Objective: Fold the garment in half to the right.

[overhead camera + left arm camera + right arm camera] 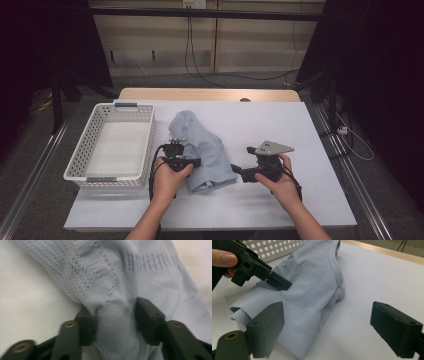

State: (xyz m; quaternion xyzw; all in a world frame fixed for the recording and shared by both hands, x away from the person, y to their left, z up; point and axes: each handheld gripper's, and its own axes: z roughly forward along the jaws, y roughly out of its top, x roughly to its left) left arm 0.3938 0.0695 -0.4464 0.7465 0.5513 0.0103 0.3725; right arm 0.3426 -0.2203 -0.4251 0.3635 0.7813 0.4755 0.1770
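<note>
My left gripper [113, 315] has a fold of the garment [130, 277] bunched between its jaws; in the left gripper view the pads press into the ribbed knit from both sides, so I read it as a pinch, though the blur there keeps me from swearing how firm it is. From the high view the left gripper [192, 159] sits at the garment's left edge, held in my left hand [167, 177].

My right gripper [332, 327] stands spread wide with nothing between the jaws. Its left jaw is just in front of the garment's ribbed hem, the right jaw over bare table. In the high view the right gripper [239, 172] points left at the garment's near end, apart from it, in my right hand [280, 182].

The garment [202, 147], pale blue and loosely folded, lies on the white table [300, 130], near the middle and running away from me. To its left, just beside it, stands a white perforated basket [85, 150].
</note>
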